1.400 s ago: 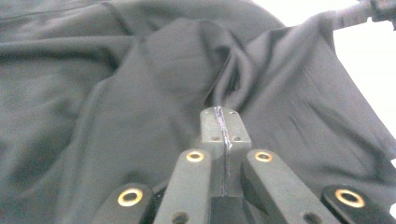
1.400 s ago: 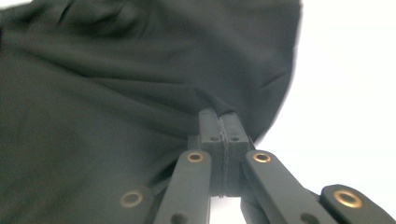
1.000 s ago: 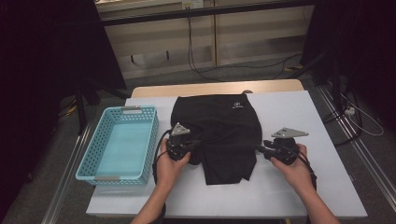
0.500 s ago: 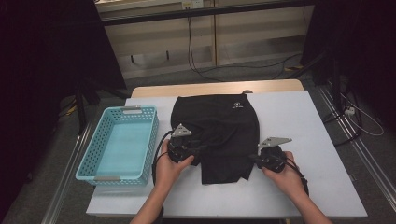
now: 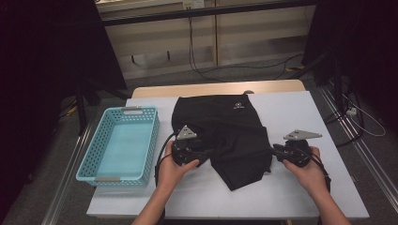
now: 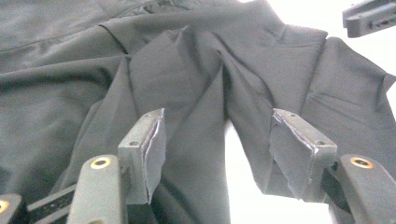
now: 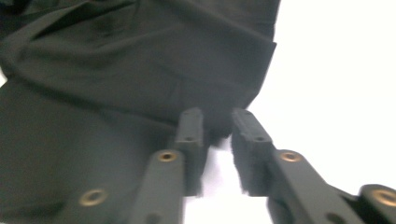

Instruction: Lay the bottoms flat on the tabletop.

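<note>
Left claw (image 6: 217,154): we hold it open, jaws just widened, over loose folds. Right claw (image 7: 215,149): narrowly parted, just reopened, at the hem, gripping nothing. Black garment (image 5: 230,136): matte, creased, small white logo near the far edge, spread mid-counter (image 5: 291,112); lower part bunched.

The left gripper (image 5: 206,152) is held level in the left hand (image 5: 171,171), its 2 jaws just opened wide apart. The right gripper (image 5: 274,151), held opposite, has jaws reopened to a narrow gap.
</note>
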Available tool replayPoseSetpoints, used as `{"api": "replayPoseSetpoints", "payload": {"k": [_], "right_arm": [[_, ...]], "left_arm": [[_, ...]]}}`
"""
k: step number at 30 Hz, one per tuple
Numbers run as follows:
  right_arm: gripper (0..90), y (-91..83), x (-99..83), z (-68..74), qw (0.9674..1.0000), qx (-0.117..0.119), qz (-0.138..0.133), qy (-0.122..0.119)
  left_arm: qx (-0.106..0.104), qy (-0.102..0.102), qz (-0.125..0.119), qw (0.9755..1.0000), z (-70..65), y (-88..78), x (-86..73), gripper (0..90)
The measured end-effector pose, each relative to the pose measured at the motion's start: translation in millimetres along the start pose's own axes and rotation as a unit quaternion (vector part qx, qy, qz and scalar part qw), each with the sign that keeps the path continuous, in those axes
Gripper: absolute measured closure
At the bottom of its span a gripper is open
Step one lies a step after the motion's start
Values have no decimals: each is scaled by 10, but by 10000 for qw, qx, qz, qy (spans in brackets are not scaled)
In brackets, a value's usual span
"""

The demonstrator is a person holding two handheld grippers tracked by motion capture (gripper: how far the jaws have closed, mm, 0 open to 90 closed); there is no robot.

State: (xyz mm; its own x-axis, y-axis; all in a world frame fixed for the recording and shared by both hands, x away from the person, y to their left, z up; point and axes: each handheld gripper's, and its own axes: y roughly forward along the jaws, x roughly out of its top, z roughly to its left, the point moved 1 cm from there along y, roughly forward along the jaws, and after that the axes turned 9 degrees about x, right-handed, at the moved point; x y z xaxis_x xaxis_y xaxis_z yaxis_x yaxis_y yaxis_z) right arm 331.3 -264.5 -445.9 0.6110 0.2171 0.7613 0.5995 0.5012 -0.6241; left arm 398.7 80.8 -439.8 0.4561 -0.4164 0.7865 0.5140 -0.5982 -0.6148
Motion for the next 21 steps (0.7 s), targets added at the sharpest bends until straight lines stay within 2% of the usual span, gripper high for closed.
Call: {"api": "replayPoseSetpoints", "payload": {"k": [3,6,9,12,13,15,18,19,21], "right_arm": [[652,-46,-82,52,9999,66,142,-48],[645,-45,-154,93,9995,176,244,-69],[641,19,-171,117,9993,243,282,1],[650,127,-174,152,9989,253,392,20],[708,158,-159,168,9990,183,398,-55],[857,186,-124,200,9987,276,421,-79],[884,221,-93,249,9984,348,407,-179],[884,210,-78,258,9984,404,352,-174],[883,171,-55,264,9987,361,279,-214]], "left_arm": [[-38,30,40,10000,-39,11,2,364],[-63,108,112,9999,-100,36,-3,362],[-141,159,202,9996,-176,77,-23,364],[-116,211,304,9992,-245,136,-52,364],[-107,246,341,9991,-253,146,-58,366],[-156,235,433,9987,-272,173,-77,385],[-184,226,571,9979,-300,210,-112,434],[-234,212,648,9974,-308,220,-121,484],[-143,310,676,9971,-325,233,-133,544]]}}
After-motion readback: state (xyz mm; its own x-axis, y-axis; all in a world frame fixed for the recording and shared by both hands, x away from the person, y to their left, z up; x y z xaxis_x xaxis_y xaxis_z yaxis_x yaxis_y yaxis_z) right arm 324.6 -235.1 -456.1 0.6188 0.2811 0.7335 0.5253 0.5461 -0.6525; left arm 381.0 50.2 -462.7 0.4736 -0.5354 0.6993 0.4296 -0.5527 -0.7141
